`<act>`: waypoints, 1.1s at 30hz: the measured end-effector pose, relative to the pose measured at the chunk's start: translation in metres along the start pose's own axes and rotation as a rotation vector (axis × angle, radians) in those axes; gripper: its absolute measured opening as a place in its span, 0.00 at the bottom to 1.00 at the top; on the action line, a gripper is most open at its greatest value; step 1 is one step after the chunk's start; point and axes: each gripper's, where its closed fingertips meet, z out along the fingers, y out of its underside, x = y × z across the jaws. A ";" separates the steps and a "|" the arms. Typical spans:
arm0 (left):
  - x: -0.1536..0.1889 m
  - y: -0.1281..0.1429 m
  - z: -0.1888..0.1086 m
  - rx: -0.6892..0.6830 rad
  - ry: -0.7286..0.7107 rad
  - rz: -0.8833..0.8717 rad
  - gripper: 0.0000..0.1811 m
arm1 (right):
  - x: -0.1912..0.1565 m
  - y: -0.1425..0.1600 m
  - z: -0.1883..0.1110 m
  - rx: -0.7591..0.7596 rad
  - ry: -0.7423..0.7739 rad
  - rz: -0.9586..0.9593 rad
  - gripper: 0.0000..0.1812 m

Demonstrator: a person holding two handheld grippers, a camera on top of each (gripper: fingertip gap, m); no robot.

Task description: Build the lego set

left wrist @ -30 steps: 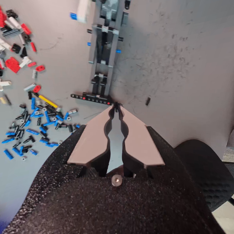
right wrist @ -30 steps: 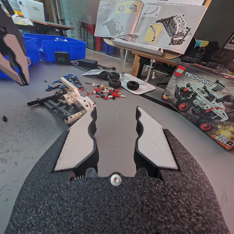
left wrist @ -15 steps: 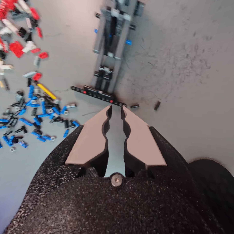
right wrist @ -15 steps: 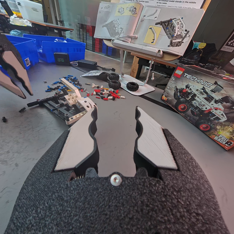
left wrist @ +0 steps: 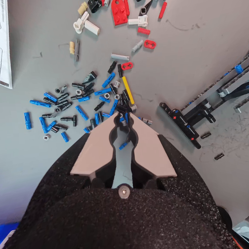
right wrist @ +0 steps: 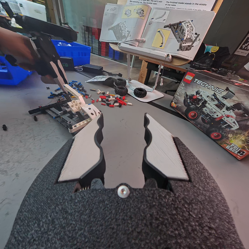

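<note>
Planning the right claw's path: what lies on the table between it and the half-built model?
Nothing. In the right wrist view the right claw hangs open, its left finger overlapping the model; only bare grey table shows there.

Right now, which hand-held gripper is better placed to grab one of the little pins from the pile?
Left hand-held gripper: its tips are already at the pile of small blue and black plastic pins. The right hand-held gripper hangs open over bare table.

The left tongs [left wrist: 124,115] hang over a scatter of blue and black pins [left wrist: 80,106] on the grey worktop [left wrist: 188,53], tips nearly together among the pins. A yellow axle [left wrist: 128,90] lies just ahead. The partly built chassis [left wrist: 202,114] sits to the right.
</note>
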 end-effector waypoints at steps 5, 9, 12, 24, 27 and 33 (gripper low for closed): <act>0.000 -0.005 0.004 0.014 0.031 -0.055 0.06 | 0.000 0.000 0.000 0.001 -0.011 0.006 0.33; -0.006 -0.005 0.005 -0.007 0.000 -0.026 0.05 | 0.001 -0.001 -0.001 0.000 -0.012 0.004 0.33; -0.007 -0.004 0.006 -0.019 -0.011 0.031 0.05 | 0.003 -0.001 -0.001 0.001 -0.010 0.005 0.33; -0.005 -0.004 0.001 0.011 -0.062 0.198 0.03 | 0.002 0.000 -0.001 -0.005 -0.015 0.000 0.33; -0.003 -0.002 -0.005 0.020 -0.071 0.215 0.02 | 0.002 0.001 0.000 -0.008 -0.019 0.002 0.33; 0.071 0.011 -0.030 0.039 0.184 0.347 0.03 | 0.002 0.001 0.000 -0.008 -0.016 0.000 0.33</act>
